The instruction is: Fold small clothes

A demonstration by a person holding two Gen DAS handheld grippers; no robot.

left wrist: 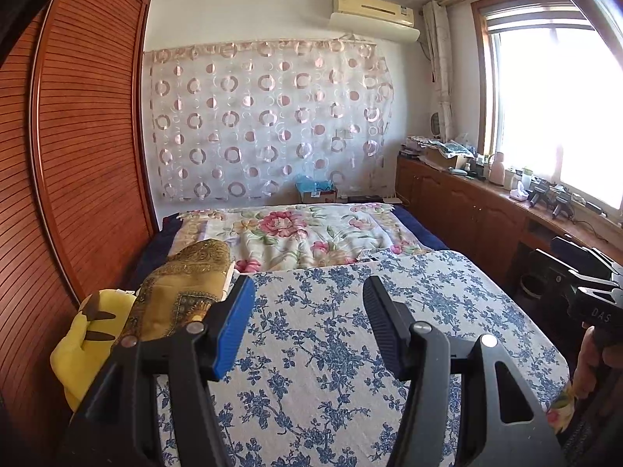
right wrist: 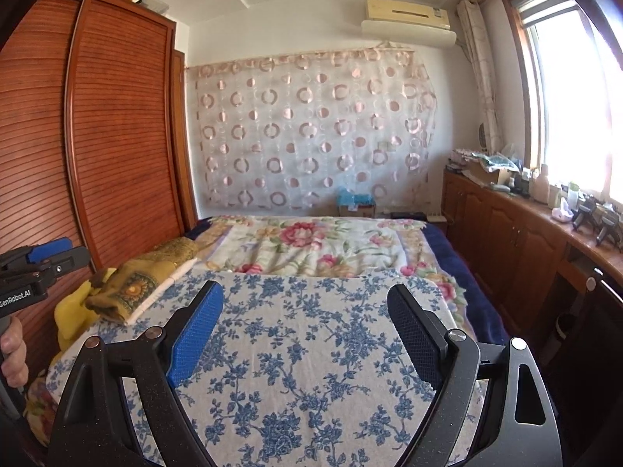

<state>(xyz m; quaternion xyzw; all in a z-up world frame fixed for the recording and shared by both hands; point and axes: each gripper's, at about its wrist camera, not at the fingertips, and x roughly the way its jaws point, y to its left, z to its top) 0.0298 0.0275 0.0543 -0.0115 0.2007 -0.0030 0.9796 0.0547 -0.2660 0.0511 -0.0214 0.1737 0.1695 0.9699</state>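
Note:
A white cloth with blue flowers [left wrist: 331, 334] lies flat across the near part of the bed and fills the lower half of both views. A folded mustard-gold patterned cloth [left wrist: 183, 288] rests at its left edge, also the gold cloth [right wrist: 136, 284] in the right wrist view. My left gripper [left wrist: 309, 286] hovers above the blue-flowered cloth [right wrist: 311, 350], jaws open, nothing between them. My right gripper [right wrist: 305, 290] hangs over the same cloth, jaws spread wide and empty. No small garment lies under either gripper.
A yellow plush toy [left wrist: 85, 334] sits at the bed's left side against the wooden wardrobe [left wrist: 78, 155]. A flowered blanket [left wrist: 311, 233] covers the far bed. A cluttered wooden counter [left wrist: 506, 194] runs under the window on the right. A hand [right wrist: 13, 354] holds the left gripper [right wrist: 62, 253].

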